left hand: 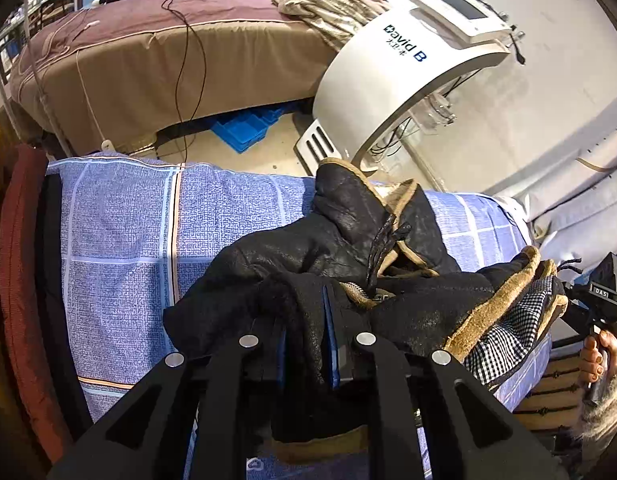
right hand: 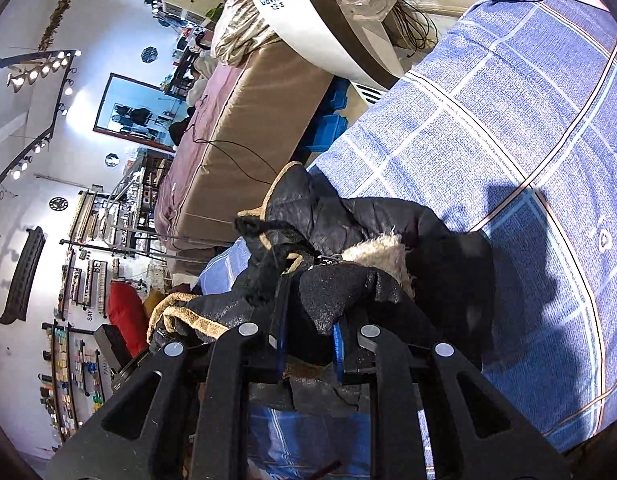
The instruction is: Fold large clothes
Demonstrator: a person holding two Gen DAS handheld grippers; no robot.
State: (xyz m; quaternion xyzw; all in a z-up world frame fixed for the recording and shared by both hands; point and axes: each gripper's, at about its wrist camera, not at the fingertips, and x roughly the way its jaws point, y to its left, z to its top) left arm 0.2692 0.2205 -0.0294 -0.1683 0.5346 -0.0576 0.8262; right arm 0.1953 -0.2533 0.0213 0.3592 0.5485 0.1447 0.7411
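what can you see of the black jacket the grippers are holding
The black jacket looks like worn leather or suede with tan trim along its edges, pale fleecy lining, a black-and-white checked inner fabric, a metal zip and a black drawstring. It lies bunched and crumpled on the blue checked bedsheet, partly lifted. The left gripper and right gripper are each shut on a fold of its black fabric.
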